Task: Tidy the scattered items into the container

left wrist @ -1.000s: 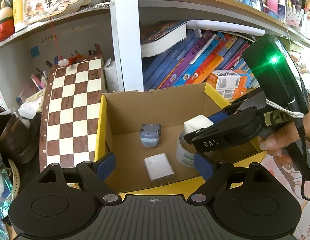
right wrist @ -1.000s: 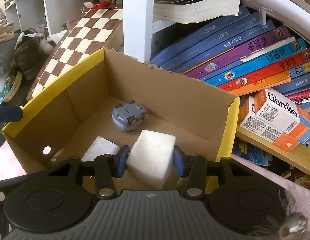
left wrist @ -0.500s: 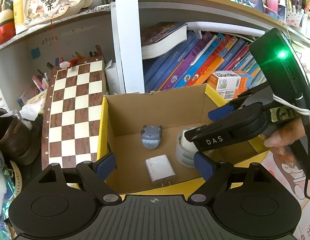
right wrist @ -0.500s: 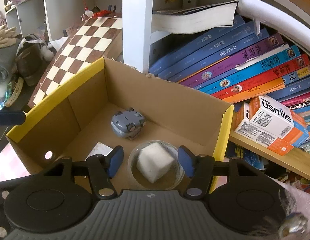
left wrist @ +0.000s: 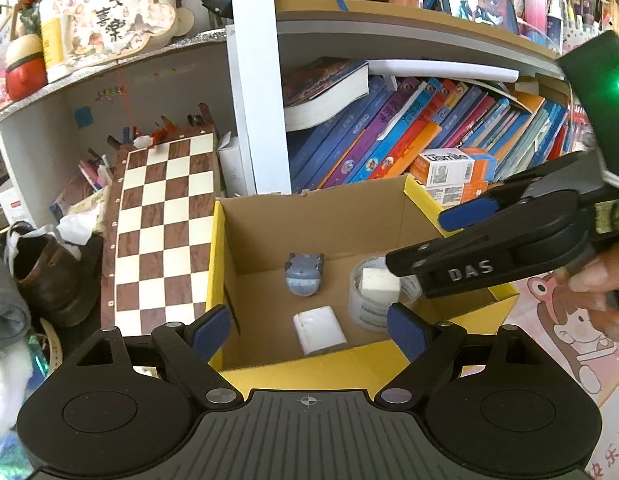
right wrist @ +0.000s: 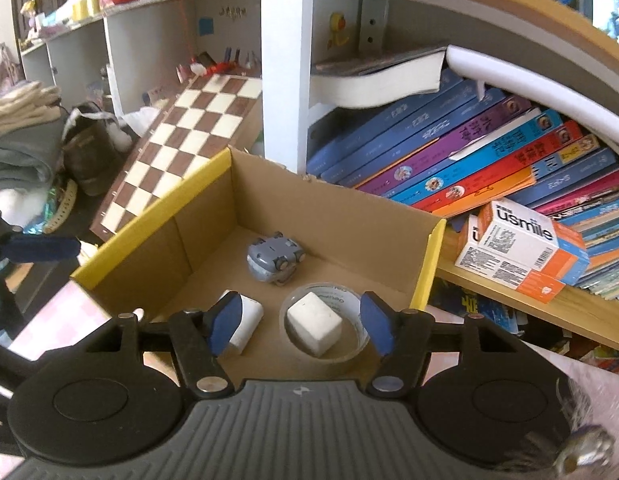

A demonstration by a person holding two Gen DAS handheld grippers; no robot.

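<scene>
Four items lie in the box (left wrist: 309, 216) in the left view, white block (left wrist: 379, 284) inside the tape roll (left wrist: 363, 308) at 3 o'clock, left gripper (left wrist: 309, 326) spread empty; right view, right gripper (right wrist: 299, 324) spread above the block (right wrist: 315, 322), best lifted straight clear.

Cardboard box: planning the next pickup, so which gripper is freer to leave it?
Left gripper, probably: open, empty, at the yellow-rimmed cardboard box front edge. Right gripper, open, hangs above the white cube.

box (right wrist: 341, 216): matt cardboard | tape roll (right wrist: 351, 344): glossy clear plastic
</scene>
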